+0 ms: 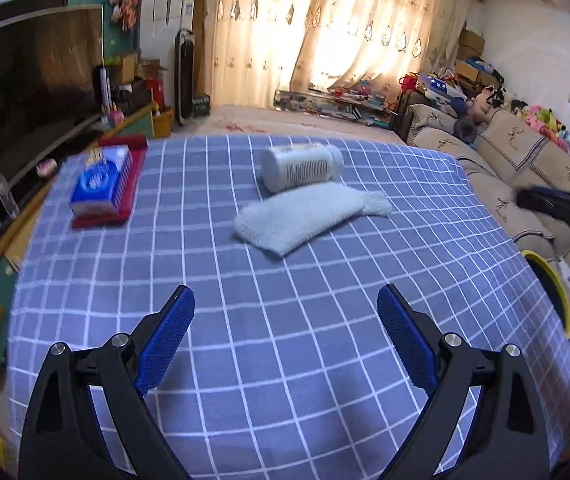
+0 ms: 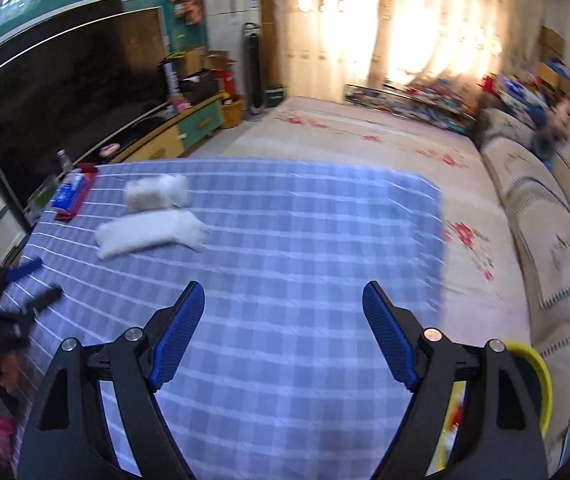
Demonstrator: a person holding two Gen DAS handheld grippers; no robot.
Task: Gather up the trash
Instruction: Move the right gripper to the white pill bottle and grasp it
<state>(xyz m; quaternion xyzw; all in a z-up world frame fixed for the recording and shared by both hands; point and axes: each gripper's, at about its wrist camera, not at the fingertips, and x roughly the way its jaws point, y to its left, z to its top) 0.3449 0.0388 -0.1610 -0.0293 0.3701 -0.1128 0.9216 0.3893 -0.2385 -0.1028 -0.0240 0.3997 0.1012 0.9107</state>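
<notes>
White plastic bottle (image 1: 302, 167) lying sideways, printed label, both grippers (image 1: 285, 336) (image 2: 283, 330) spread wide, empty

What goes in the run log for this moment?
left gripper: open, empty | right gripper: open, empty | white bottle: lying beside cloth | bin: at table's right edge

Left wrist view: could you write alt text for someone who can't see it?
An open black gripper with blue pads hovers above a blue checked tablecloth. Beyond it, a white plastic bottle lies on its side, touching a folded white cloth; a blue tissue pack sits left.
</notes>
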